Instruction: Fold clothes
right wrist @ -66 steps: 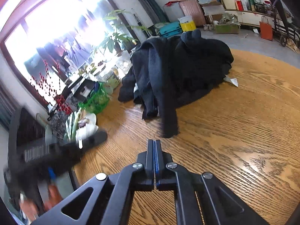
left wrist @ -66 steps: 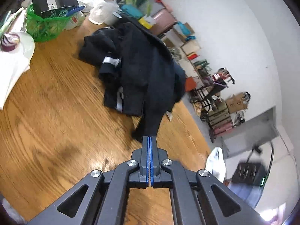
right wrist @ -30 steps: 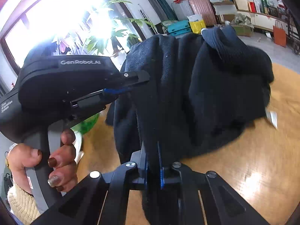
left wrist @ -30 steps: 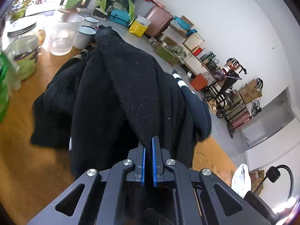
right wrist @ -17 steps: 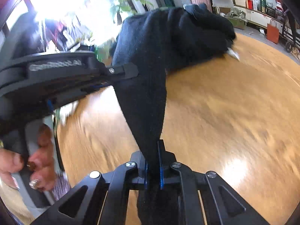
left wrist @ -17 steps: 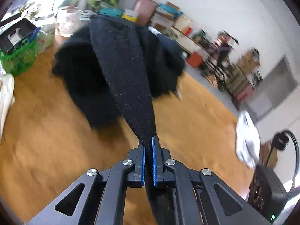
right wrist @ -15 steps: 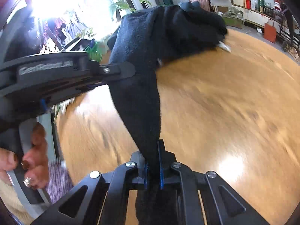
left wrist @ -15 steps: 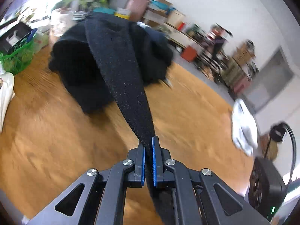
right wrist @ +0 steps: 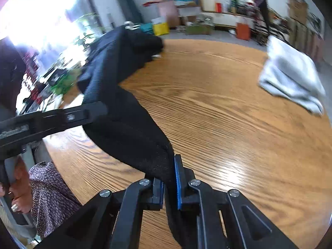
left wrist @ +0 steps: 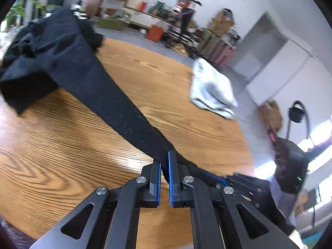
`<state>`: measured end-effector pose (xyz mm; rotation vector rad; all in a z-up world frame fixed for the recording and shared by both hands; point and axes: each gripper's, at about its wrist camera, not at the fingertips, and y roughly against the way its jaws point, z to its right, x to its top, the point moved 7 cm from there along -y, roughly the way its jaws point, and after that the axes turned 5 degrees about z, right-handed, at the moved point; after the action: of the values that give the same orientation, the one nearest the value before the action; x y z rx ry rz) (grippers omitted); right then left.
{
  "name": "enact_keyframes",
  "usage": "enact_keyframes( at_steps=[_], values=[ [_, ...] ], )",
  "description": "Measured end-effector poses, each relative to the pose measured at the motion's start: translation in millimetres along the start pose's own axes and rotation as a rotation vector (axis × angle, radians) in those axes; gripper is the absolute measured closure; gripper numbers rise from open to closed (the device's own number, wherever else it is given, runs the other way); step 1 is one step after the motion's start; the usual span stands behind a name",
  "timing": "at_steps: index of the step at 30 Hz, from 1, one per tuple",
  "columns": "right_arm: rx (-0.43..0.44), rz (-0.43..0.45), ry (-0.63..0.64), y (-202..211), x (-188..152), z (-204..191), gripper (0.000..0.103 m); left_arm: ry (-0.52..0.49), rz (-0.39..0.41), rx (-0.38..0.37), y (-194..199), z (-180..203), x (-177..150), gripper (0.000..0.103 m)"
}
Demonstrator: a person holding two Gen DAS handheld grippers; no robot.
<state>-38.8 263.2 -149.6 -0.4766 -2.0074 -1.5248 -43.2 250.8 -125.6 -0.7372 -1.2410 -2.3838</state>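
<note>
A black garment [left wrist: 87, 78] stretches from a bunched heap at the far left of the round wooden table [left wrist: 62, 155] toward me. My left gripper [left wrist: 164, 166] is shut on its near edge. In the right wrist view the same black garment [right wrist: 124, 124] runs down into my right gripper [right wrist: 170, 176], which is shut on it. The left gripper [right wrist: 51, 120] shows there at the left, a hand on its handle. The two grippers hold the cloth close together, lifted off the wood.
A folded pale grey garment [left wrist: 209, 89], also seen as the grey garment [right wrist: 290, 78], lies at the table's far right edge. Plants and a green basket [right wrist: 64, 83] stand at the far left. Boxes and shelves line the back wall.
Both grippers have pulled the black garment back and to the right, drawing it out long across the table. The heap has slid away from the window side clutter.
</note>
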Motion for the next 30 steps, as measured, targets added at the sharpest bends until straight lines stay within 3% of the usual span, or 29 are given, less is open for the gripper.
enact_keyframes(
  at_steps=[5, 8, 11, 12, 13, 14, 15, 16, 18, 20, 23, 27, 30],
  values=[
    [-0.088, 0.011, -0.095, 21, -5, 55, 0.093, -0.034, -0.039, -0.088, 15, 22, -14, 0.101],
    [-0.13, 0.032, -0.136, 26, 3, 73, 0.093, 0.006, 0.013, -0.074, 43, 1, 0, 0.1],
    [-0.157, 0.053, -0.146, 25, 20, 78, 0.09, 0.068, 0.062, 0.033, 70, -51, 26, 0.099],
    [-0.184, 0.053, -0.116, 21, 28, 76, 0.084, 0.089, 0.076, 0.096, 78, -72, 34, 0.099],
    [-0.206, 0.047, -0.094, 18, 34, 73, 0.064, 0.127, 0.086, 0.154, 84, -97, 42, 0.099],
    [-0.222, 0.049, -0.08, 18, 40, 71, 0.05, 0.171, 0.095, 0.209, 91, -123, 50, 0.099],
    [-0.233, 0.053, -0.066, 17, 46, 68, 0.05, 0.223, 0.102, 0.24, 97, -147, 57, 0.099],
    [-0.217, 0.067, -0.059, 17, 54, 62, 0.05, 0.274, 0.11, 0.259, 103, -170, 65, 0.099],
    [-0.183, 0.097, -0.043, 17, 72, 49, 0.04, 0.36, 0.129, 0.286, 112, -209, 81, 0.099],
    [-0.143, 0.156, -0.018, 15, 95, 29, 0.017, 0.412, 0.148, 0.29, 114, -235, 102, 0.099],
    [-0.068, 0.192, 0.076, -8, 133, -19, 0.017, 0.455, 0.169, 0.272, 110, -260, 136, 0.099],
    [0.094, 0.203, 0.167, -68, 181, -98, 0.018, 0.473, 0.168, 0.235, 79, -278, 175, 0.099],
    [0.164, 0.187, 0.229, -117, 206, -158, 0.018, 0.484, 0.166, 0.206, 56, -290, 204, 0.098]
  ],
)
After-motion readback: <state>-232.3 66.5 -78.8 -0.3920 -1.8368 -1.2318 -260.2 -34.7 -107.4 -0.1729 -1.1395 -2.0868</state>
